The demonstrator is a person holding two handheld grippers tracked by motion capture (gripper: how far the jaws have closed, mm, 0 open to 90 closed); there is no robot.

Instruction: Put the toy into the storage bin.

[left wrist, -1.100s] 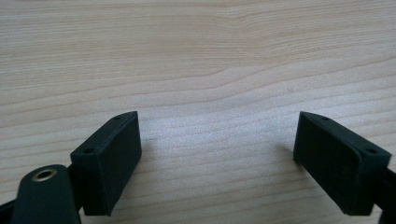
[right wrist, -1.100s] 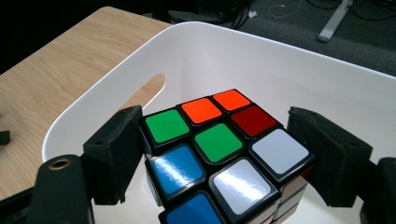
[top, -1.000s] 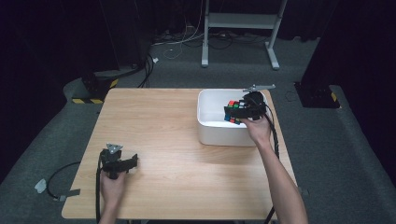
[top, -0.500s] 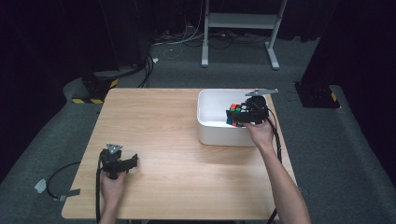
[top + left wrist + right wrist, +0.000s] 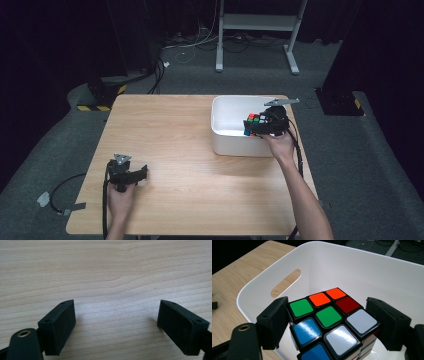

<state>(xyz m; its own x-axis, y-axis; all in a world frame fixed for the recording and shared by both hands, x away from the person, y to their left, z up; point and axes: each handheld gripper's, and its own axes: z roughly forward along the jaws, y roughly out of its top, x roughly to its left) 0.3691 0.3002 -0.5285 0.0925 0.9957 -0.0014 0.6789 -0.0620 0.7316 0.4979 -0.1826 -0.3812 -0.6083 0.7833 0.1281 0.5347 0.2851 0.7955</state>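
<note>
A scrambled puzzle cube (image 5: 329, 320) with green, orange, blue and white tiles sits between the jaws of my right gripper (image 5: 329, 326), whose pads press on its left and right sides. In the high view the cube (image 5: 251, 121) hangs over the right part of a white bin (image 5: 220, 137), inside its rim, with the right gripper (image 5: 256, 127) reaching in from the bin's right side. My left gripper (image 5: 141, 172) rests low on the table near the front left, and its jaws (image 5: 116, 325) stand wide apart over bare wood.
The white bin (image 5: 262, 287) has a slot handle in its wall and stands at the back right of the wooden table (image 5: 175, 130). Cables trail from both grippers. A metal stand (image 5: 260, 30) is on the floor beyond the table.
The right gripper and the cube have edged slightly lower over the bin. The left gripper has not moved.
</note>
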